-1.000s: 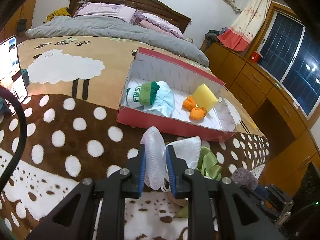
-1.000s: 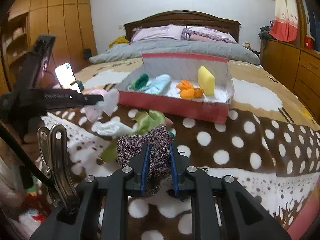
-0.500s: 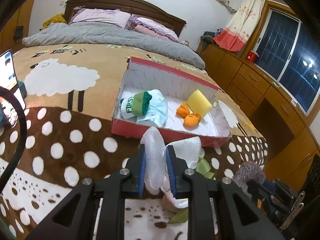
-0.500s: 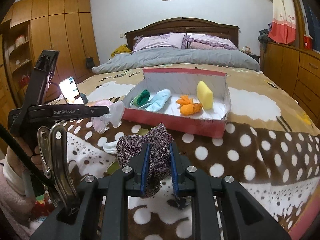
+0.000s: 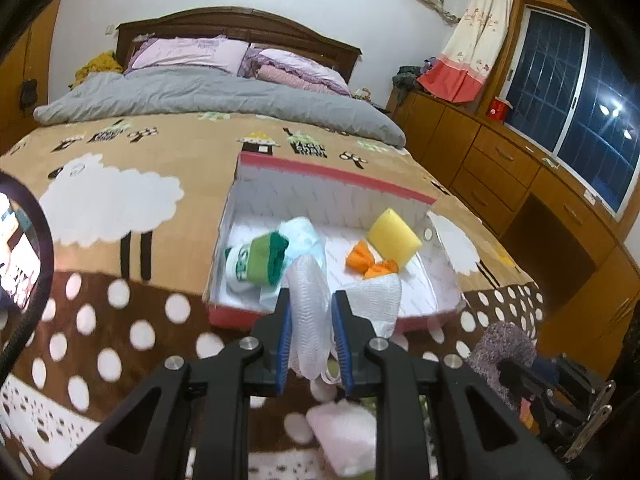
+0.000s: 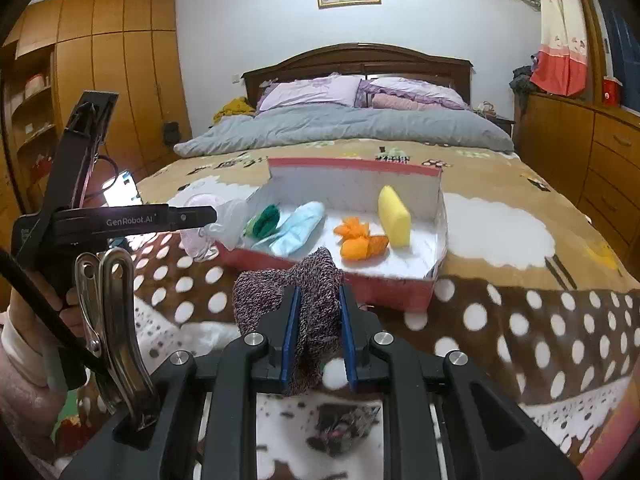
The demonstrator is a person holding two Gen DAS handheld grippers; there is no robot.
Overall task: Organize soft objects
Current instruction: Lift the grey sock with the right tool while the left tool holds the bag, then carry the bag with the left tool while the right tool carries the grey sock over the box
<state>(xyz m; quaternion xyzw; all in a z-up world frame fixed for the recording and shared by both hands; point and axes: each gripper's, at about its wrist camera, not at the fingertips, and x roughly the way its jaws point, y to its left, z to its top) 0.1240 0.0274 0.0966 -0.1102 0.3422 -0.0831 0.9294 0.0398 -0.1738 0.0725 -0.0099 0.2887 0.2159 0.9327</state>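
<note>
A red-edged white box (image 5: 332, 174) (image 6: 400, 280) lies on the bed. It holds a green and white sock roll (image 5: 260, 262), a light blue cloth (image 6: 298, 226), orange cloth (image 5: 366, 262) (image 6: 358, 240) and a yellow sponge (image 5: 394, 236) (image 6: 394, 216). My left gripper (image 5: 310, 320) is shut on a white mesh cloth (image 5: 308, 300), held just before the box's near wall; it also shows in the right wrist view (image 6: 216, 216). My right gripper (image 6: 318, 316) is shut on a purple-grey knit sock (image 6: 316, 280), held above the blanket in front of the box.
A pink soft item (image 5: 344, 436) lies on the spotted brown blanket (image 5: 120, 320) below my left gripper. A lit phone (image 6: 122, 192) stands at the left. A grey duvet (image 6: 348, 128) covers the far bed. Wooden drawers (image 5: 520, 184) line the right wall.
Both grippers have risen and moved toward the box with their cloths still held. The left one now hangs at the box's near wall.
</note>
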